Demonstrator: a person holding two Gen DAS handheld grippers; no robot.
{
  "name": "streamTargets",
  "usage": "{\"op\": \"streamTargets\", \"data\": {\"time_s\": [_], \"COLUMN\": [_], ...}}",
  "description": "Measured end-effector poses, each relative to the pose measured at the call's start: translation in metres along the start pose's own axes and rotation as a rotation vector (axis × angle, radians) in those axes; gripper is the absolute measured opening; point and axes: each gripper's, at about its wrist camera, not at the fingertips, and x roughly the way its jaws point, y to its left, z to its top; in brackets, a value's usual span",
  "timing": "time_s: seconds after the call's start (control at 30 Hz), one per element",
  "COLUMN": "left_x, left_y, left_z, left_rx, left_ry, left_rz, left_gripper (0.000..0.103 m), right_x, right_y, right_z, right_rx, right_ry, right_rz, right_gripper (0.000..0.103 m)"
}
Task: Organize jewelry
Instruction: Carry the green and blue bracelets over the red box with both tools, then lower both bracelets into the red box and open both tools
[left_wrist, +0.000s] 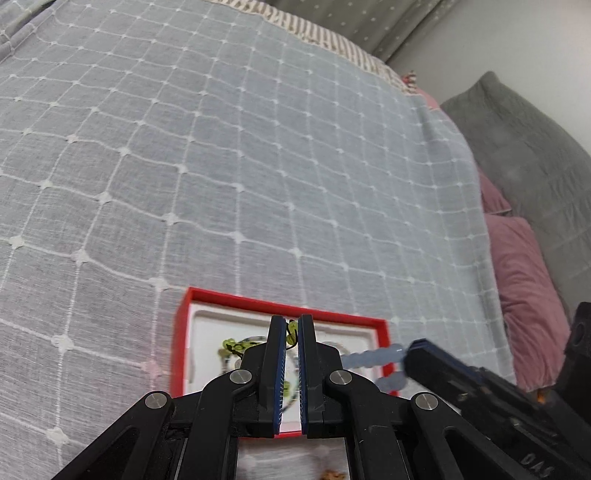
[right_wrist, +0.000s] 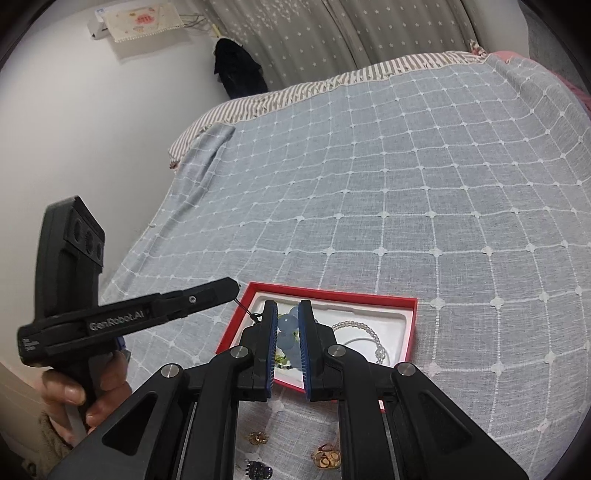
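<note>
I have both bracelets over the red box (right_wrist: 402, 325): left gripper (left_wrist: 291, 328) pinches the green one's cord (right_wrist: 245, 309), right gripper (right_wrist: 288, 321) clamps the blue beads (right_wrist: 289, 326); next, lower and release.

1. In your right wrist view, the white lettering "GenRobot.AI" runs along the side of the black left gripper (right_wrist: 236, 286) that you hold at the left of the scene.
2. On the near end of that same gripper body, small white marks stand too small to read.
3. In your left wrist view, raised letters on the black body of the right gripper (left_wrist: 408, 354), at the near right, are cut off and unreadable.
</note>
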Motion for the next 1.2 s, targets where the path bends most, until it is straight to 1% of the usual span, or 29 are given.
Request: {"op": "streamTargets", "data": {"time_s": [0.2, 0.3, 0.4, 0.5, 0.57, 0.6, 0.63, 0.67, 0.73, 0.8, 0.87, 0.97, 1.03, 1.2], "left_x": [0.016, 0.022, 0.025, 0.028, 0.030, 0.030, 0.028, 0.025, 0.016, 0.007, 0.001, -0.007, -0.015, -0.029], "left_y": [0.004, -0.001, -0.001, 0.000, -0.001, -0.001, -0.002, -0.002, -0.004, -0.005, -0.005, -0.005, -0.005, -0.009], "left_z": [-0.006, -0.009, -0.012, -0.014, -0.015, -0.015, -0.014, -0.013, -0.011, -0.009, -0.008, -0.009, -0.011, -0.024], "left_rx": [0.031, 0.073, 0.091, 0.097, 0.108, 0.109, 0.108, 0.107, 0.105, 0.104, 0.099, 0.091, 0.094, 0.139], "left_ry": [0.043, 0.060, 0.061, 0.062, 0.071, 0.073, 0.071, 0.063, 0.032, 0.007, -0.005, -0.017, -0.033, -0.048], "left_rz": [0.045, 0.088, 0.118, 0.133, 0.136, 0.138, 0.142, 0.144, 0.143, 0.140, 0.139, 0.146, 0.160, 0.218], "left_gripper": [0.001, 0.001, 0.001, 0.001, 0.002, 0.006, 0.015, 0.020, 0.033, 0.036, 0.037, 0.037, 0.037, 0.037], "right_x": [0.006, 0.006, 0.010, 0.018, 0.022, 0.023, 0.022, 0.021, 0.016, 0.011, 0.007, 0.000, -0.004, -0.019], "right_y": [-0.013, -0.020, -0.031, -0.041, -0.045, -0.046, -0.046, -0.045, -0.042, -0.039, -0.037, -0.038, -0.038, -0.032], "right_z": [-0.001, -0.001, -0.004, -0.008, -0.010, -0.011, -0.011, -0.010, -0.009, -0.007, -0.006, -0.006, -0.007, -0.016], "right_rx": [0.024, 0.039, 0.060, 0.088, 0.093, 0.095, 0.094, 0.087, 0.070, 0.057, 0.055, 0.068, 0.080, 0.073], "right_ry": [0.009, 0.014, 0.028, 0.059, 0.072, 0.079, 0.078, 0.076, 0.070, 0.062, 0.058, 0.051, 0.050, 0.045], "right_rz": [0.000, -0.019, -0.042, -0.065, -0.064, -0.066, -0.068, -0.073, -0.096, -0.102, -0.103, -0.092, -0.085, -0.084], "right_gripper": [0.012, 0.012, 0.012, 0.012, 0.013, 0.015, 0.016, 0.016, 0.017, 0.020, 0.023, 0.023, 0.023, 0.024]}}
